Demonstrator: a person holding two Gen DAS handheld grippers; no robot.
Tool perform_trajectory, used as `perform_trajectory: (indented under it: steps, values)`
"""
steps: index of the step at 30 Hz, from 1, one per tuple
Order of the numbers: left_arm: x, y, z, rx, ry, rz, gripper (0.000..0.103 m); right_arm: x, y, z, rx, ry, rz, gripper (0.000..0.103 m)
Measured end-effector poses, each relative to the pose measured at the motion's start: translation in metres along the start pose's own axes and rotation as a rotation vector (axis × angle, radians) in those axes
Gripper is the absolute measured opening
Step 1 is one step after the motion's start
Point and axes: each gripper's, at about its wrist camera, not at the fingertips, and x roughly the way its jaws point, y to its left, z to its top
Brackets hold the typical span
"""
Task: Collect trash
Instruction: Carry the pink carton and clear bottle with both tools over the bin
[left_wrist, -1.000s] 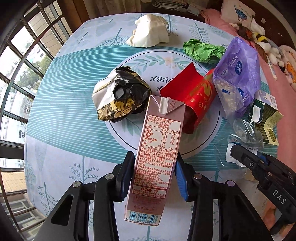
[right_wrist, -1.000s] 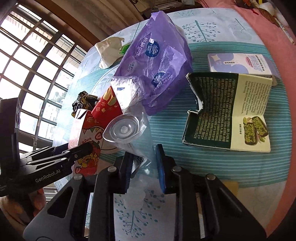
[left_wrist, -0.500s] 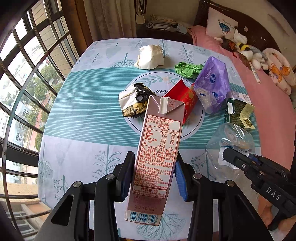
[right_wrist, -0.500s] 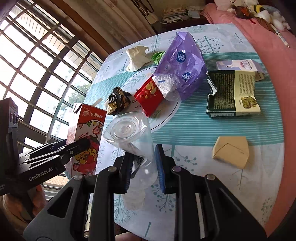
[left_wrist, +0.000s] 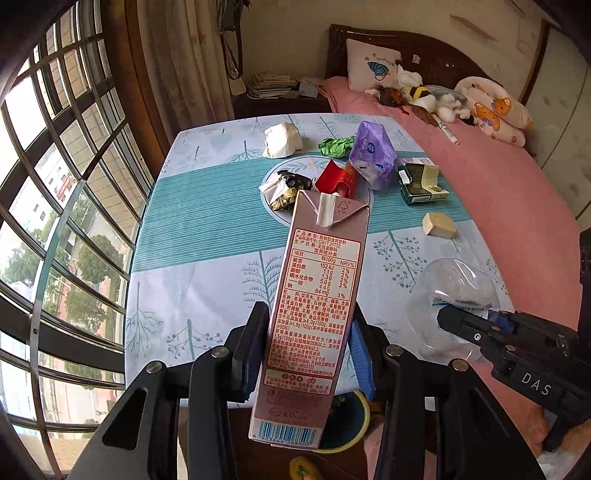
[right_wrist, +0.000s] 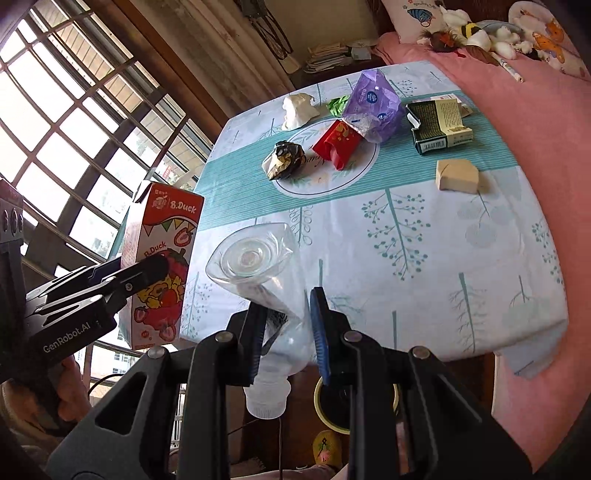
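The left gripper (left_wrist: 308, 354) is clamping a pink drink carton (left_wrist: 314, 314) at frame centre; the right gripper (right_wrist: 288, 328) is squeezing a clear bottle (right_wrist: 258, 284). A yellow-rimmed bin (right_wrist: 332, 402), probably, sits below: centre both above it before letting go.

pink milk carton (left_wrist: 314, 317) with red label text, strawberry-and-duck print on its front, clear plastic bottle (right_wrist: 266, 291), tablecloth (left_wrist: 207, 229) pale blue with teal stripes and tree motifs, purple bag (left_wrist: 371, 153), red packet (left_wrist: 338, 179), green wrapper (left_wrist: 334, 144), pink bedspread (left_wrist: 517, 192)
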Motion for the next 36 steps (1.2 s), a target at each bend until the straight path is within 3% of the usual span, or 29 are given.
perform_trajectory:
  steps: [9, 18, 25, 36]
  values:
    - [-0.047, 0.023, -0.078, 0.087, -0.008, -0.07, 0.041, -0.032, 0.043, -0.088, 0.038, -0.016, -0.075, 0.021]
    - [-0.031, 0.016, -0.134, 0.114, 0.093, -0.138, 0.041, -0.021, 0.035, -0.141, 0.093, 0.073, -0.136, 0.021]
    - [0.013, -0.006, -0.173, 0.137, 0.188, -0.152, 0.041, 0.02, -0.008, -0.179, 0.194, 0.165, -0.17, 0.021]
    - [0.146, -0.037, -0.26, 0.142, 0.301, -0.145, 0.041, 0.141, -0.11, -0.248, 0.343, 0.255, -0.248, 0.021]
